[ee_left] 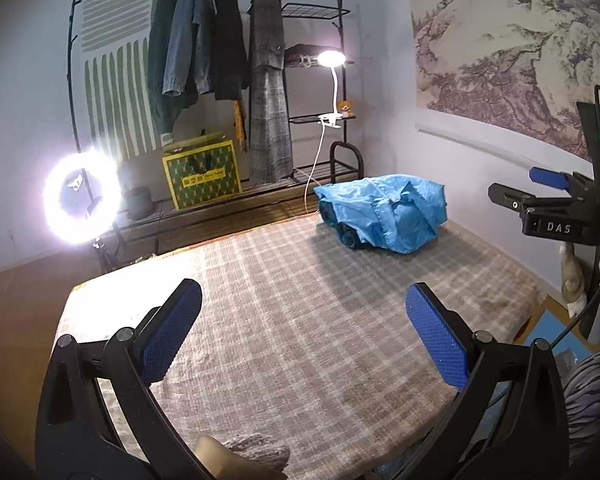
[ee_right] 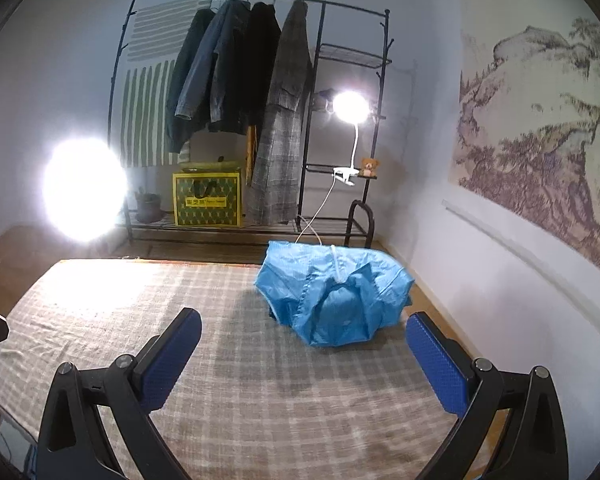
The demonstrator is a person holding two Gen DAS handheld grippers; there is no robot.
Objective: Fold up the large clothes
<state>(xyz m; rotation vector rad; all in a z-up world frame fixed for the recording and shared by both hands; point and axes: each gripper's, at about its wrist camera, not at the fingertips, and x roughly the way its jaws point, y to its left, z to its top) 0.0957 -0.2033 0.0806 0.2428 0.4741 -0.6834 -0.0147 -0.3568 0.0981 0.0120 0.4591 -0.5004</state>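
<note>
A light blue jacket point(ee_left: 384, 210) lies crumpled in a heap at the far right corner of the table with the plaid cloth point(ee_left: 300, 320). It also shows in the right wrist view point(ee_right: 336, 292), with a white zipper up its middle. My left gripper point(ee_left: 304, 328) is open and empty, held above the near part of the cloth, well short of the jacket. My right gripper point(ee_right: 304, 356) is open and empty, just in front of the jacket and a little to its left. The right gripper also shows at the right edge of the left wrist view point(ee_left: 540, 200).
A black clothes rack point(ee_right: 260, 120) with hanging coats stands behind the table. A bright ring light point(ee_left: 82, 196) is at the left. A clip lamp point(ee_right: 350, 108) shines on the rack's shelf. A green and yellow bag point(ee_right: 206, 200) sits below. The wall point(ee_right: 500, 260) runs along the right.
</note>
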